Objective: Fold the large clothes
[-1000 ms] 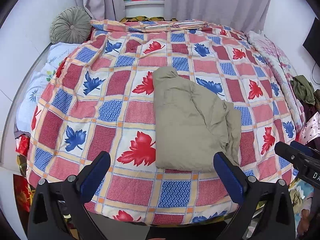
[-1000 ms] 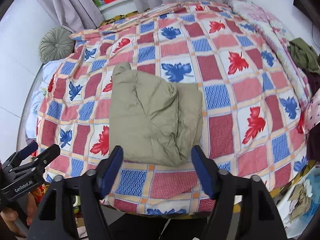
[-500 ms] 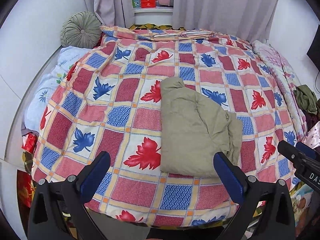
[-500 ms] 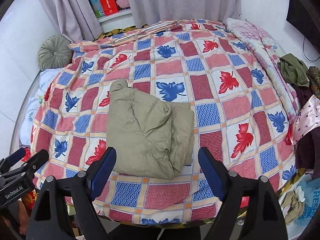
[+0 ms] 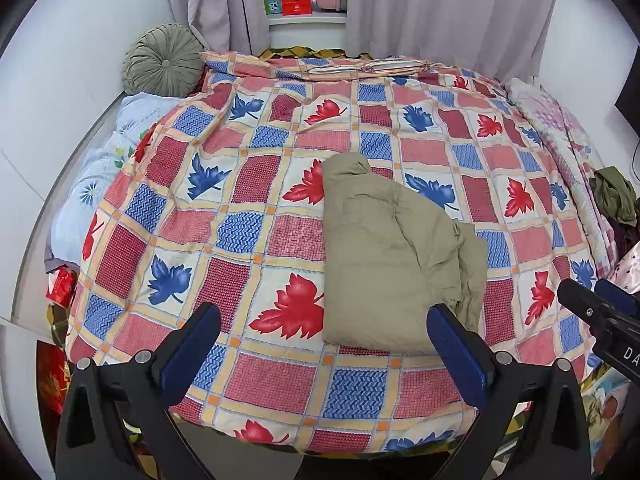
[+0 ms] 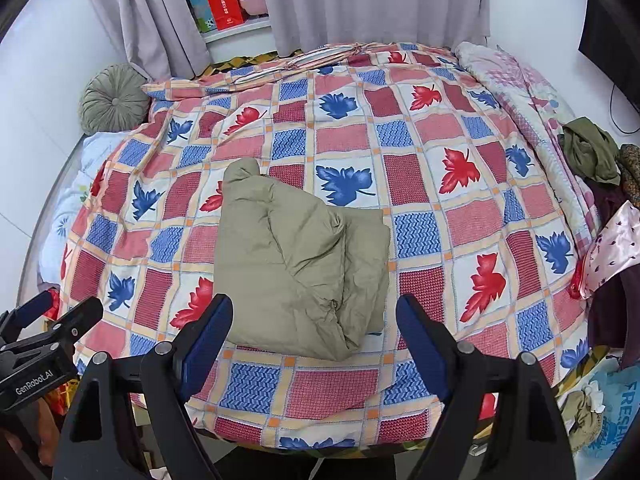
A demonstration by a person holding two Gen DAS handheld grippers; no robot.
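A folded olive-green garment (image 5: pixel 392 256) lies near the front of a bed covered by a checked leaf-pattern quilt (image 5: pixel 248 200); it also shows in the right wrist view (image 6: pixel 296 264). My left gripper (image 5: pixel 324 356) is open and empty, held back above the bed's near edge, left of the garment. My right gripper (image 6: pixel 316 344) is open and empty, held just in front of the garment. Each gripper shows at the edge of the other's view: the right one (image 5: pixel 600 320) and the left one (image 6: pixel 44 336).
A round green cushion (image 5: pixel 164 60) sits at the bed's far left by the curtains (image 5: pixel 440 8). A pink floral blanket (image 6: pixel 516 84) and a pile of loose clothes (image 6: pixel 592 152) lie along the right side. Boxes (image 6: pixel 220 0) stand on a shelf behind.
Both grippers have pulled back and up from the bed, so the garment looks smaller and more of the room shows. The garment has not moved.
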